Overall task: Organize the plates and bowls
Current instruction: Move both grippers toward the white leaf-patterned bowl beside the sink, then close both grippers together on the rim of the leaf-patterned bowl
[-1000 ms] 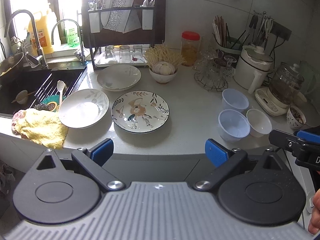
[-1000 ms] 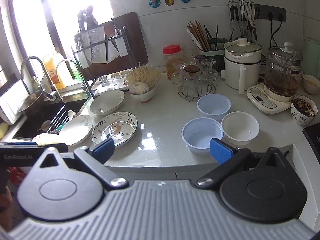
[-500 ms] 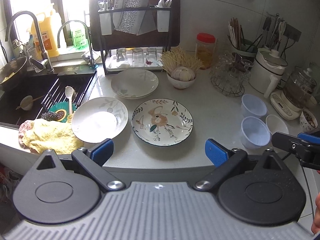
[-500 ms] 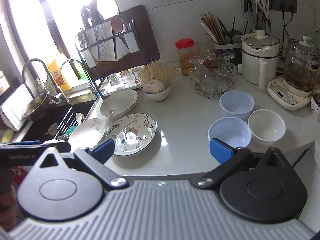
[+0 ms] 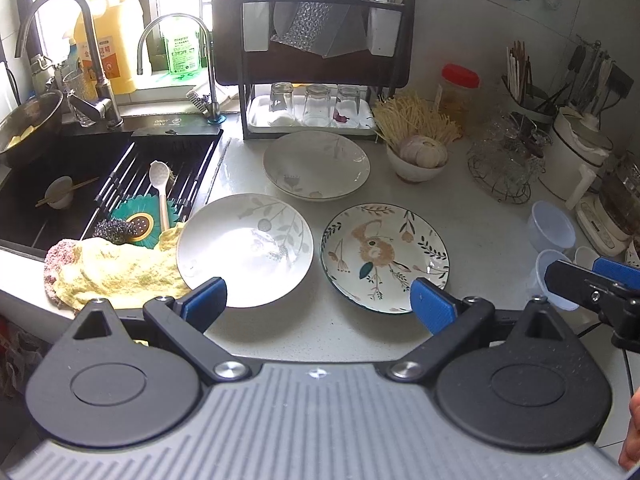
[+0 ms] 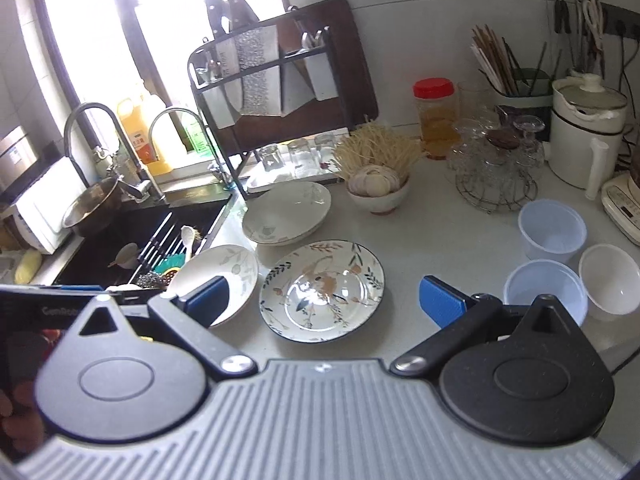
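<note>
Item 1, left gripper (image 5: 318,300): hovering empty over the counter's near edge, fingers spread wide, nothing between the blue pads.
Item 2, right gripper (image 6: 322,300): likewise hanging released and empty, facing the same crockery.
Item 3, plates: in the left wrist view a white plate (image 5: 245,249) is lying at 11 o'clock from the left gripper, a floral plate (image 5: 385,257) at 1 o'clock just beside it, and a pale deep plate (image 5: 316,164) sitting further back at 12 o'clock.
Item 4, bowls: three small bowls (image 6: 546,292) are clustering at 2 o'clock in the right wrist view, well apart from the plates; the nearest is possibly translucent plastic, though glare is making that hard to confirm.
Item 5, hazards: the white plate's left rim is resting against a yellow cloth (image 5: 116,270) beside the sink (image 5: 24,196), so lifting may be dragging cloth or tipping the plate. Glazed rims are likely slipping in a pinch grasp. Light bowls may be skidding towards the counter edge.
</note>
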Available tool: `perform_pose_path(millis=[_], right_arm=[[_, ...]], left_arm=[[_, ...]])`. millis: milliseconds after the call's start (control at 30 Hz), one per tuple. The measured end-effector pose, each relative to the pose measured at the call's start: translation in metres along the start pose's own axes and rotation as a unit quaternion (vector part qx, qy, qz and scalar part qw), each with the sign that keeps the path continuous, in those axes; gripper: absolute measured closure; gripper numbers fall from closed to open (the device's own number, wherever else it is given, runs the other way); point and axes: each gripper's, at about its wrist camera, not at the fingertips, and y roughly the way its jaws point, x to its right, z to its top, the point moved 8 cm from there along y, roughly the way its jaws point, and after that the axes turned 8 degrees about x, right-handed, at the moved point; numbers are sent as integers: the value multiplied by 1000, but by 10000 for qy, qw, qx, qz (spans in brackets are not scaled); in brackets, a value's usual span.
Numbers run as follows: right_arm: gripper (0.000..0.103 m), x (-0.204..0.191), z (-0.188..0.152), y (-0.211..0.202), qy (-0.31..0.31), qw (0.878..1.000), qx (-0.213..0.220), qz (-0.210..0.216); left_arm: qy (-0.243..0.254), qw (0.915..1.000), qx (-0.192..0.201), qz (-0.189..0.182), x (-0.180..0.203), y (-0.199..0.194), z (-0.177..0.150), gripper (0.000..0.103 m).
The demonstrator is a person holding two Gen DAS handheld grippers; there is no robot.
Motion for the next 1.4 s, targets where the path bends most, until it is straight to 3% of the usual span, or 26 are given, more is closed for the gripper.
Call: perform_pose_path(millis=[133,400,667,833,900,1133,1267,1400], right_arm=[[0,-25,2,26,-34,10000,-23,20],[0,-53,-11,79,485,9979,-266,-332],[0,-69,-39,120,1464,9853,-742,-481],[15,-76,-56,139,1731,9775,-1002,-675],[26,-77,-67,147,1870,9727,-1158,-744],[37,-84,-93,168,2304,9575,-1516,-844],[53,-89,-104,184,2585,9479,-1635,-894],[59,-98,-113,200,2851,9379,-1700,-1010]], left_arm=[[40,9998,-152,-79,-27,24,10,3],[126,9989,-302,-328,-89,69,34,3],[375,9966,-536,-504,-134,121,34,3],[452,9930,-873,-651,-151,155,21,3],[499,9911,-1032,-670,-157,167,14,3],[504,9873,-1330,-708,-182,203,-4,6],[225,9862,-1413,-838,-192,219,-7,17],[33,9849,-1476,-904,-200,235,-11,44]])
